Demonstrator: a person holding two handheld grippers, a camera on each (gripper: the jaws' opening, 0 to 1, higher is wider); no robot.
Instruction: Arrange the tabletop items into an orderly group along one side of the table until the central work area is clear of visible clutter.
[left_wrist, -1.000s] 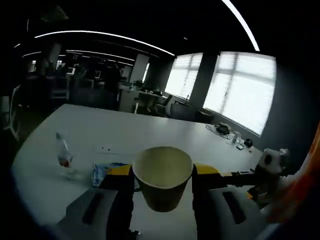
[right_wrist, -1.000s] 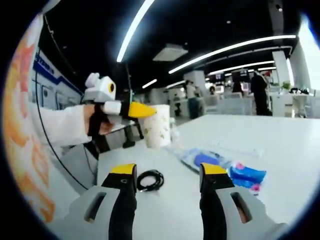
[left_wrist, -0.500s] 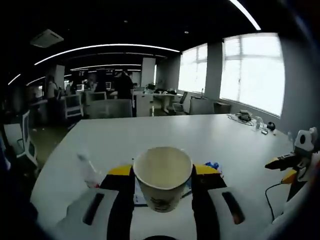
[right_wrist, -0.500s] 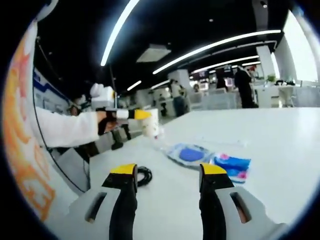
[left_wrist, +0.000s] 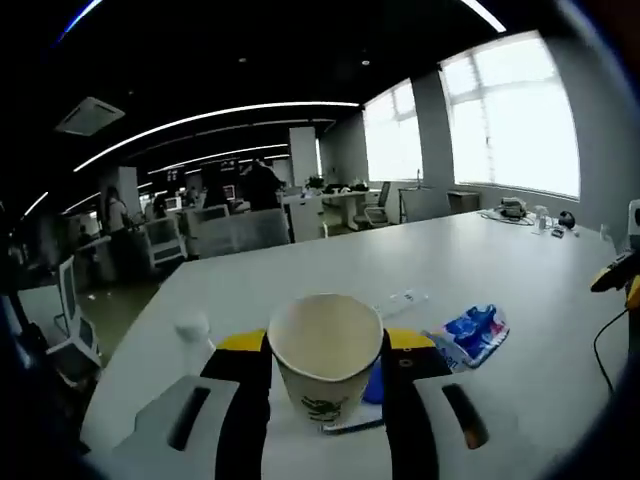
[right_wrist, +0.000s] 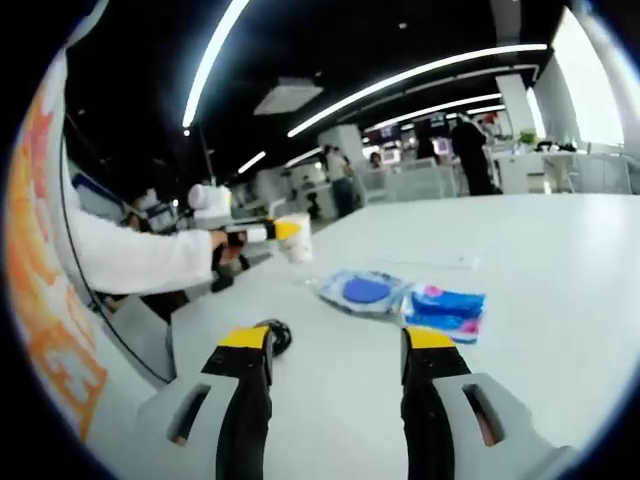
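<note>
Since a second ago you've carried the paper cup farther from your right tongs, held off the table by its walls between your left tongs. It's light and crushable, I judge; squeeze gently. Right tongs stand open, empty; ahead lie the blue packet and the black cable.

A dim open-plan office is seen beyond a large white table. Long curved light strips are set in a dark ceiling, with an air vent at ten o'clock. Bright windows are placed at two o'clock. Desks, office chairs and standing people are visible behind.
</note>
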